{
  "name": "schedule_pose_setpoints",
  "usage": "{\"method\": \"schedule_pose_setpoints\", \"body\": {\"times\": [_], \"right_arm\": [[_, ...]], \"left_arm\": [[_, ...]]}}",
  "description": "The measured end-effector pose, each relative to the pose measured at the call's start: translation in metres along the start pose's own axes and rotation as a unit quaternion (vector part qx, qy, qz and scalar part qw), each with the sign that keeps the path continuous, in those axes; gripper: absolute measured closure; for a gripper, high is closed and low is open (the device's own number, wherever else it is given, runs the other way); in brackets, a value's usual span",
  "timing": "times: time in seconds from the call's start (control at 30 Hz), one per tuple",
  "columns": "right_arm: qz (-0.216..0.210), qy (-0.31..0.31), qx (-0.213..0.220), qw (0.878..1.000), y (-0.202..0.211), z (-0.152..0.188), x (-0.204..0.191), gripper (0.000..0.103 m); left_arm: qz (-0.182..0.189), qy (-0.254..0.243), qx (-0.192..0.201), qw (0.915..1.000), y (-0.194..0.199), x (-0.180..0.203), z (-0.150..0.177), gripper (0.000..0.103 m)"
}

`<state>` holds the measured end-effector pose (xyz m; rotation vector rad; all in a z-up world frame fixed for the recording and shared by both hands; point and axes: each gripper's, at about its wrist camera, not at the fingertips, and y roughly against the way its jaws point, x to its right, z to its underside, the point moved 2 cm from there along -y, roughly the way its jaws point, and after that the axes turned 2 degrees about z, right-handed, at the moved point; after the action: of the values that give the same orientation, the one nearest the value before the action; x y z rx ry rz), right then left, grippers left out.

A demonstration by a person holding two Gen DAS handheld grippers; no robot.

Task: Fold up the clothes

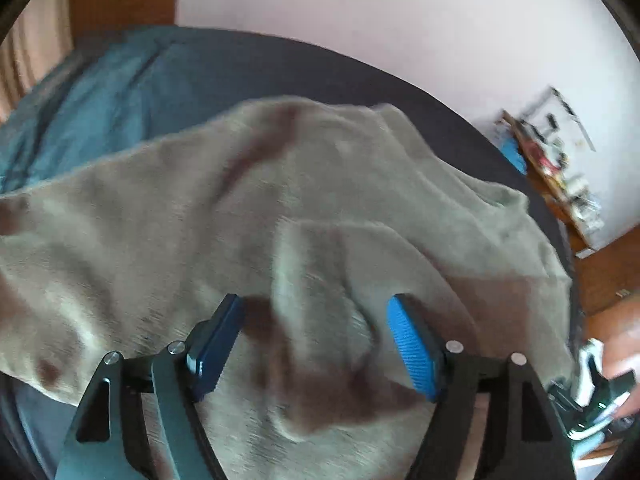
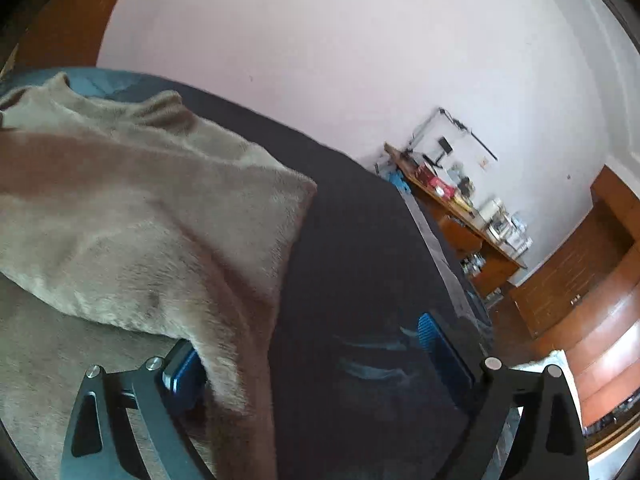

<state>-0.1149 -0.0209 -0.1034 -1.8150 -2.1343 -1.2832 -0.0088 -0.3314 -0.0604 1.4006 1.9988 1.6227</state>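
Cluttered desk (image 2: 460, 208) beyond bed (image 2: 360, 240), sweater (image 2: 140, 208).

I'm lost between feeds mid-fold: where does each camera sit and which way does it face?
Left wrist: on the left gripper, looking down along its open fingers at the beige sweater.
Right wrist: on the right gripper, open fingers straddling the sweater's edge over the dark bedcover.
Shared: sweater, bedcover, cluttered desk by the wall.
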Motion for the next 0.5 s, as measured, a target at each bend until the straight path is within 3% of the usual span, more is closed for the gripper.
{"method": "schedule_pose_setpoints", "body": {"times": [0.27,0.33,0.4,0.43,0.5], "right_arm": [[0.027,0.013,0.048,0.998,0.018,-0.004,-0.009,0.006],[0.021,0.011,0.06,0.998,0.019,-0.005,-0.006,0.006],[0.024,0.018,0.067,0.997,0.02,-0.006,-0.009,0.006],[0.026,0.022,0.07,0.997,0.02,-0.006,-0.011,0.006],[0.04,0.03,0.053,0.997,0.012,-0.006,-0.01,0.006]], "left_arm": [[-0.006,-0.037,0.002,0.9993,-0.005,0.012,0.013,0.027],[-0.027,-0.046,0.007,0.9986,-0.002,0.011,0.02,0.052],[-0.048,-0.062,0.012,0.9969,0.003,0.009,0.026,0.068],[-0.058,-0.07,0.015,0.9957,0.006,0.007,0.028,0.075],[-0.078,-0.088,0.02,0.9929,0.012,0.004,0.034,0.078]]}}
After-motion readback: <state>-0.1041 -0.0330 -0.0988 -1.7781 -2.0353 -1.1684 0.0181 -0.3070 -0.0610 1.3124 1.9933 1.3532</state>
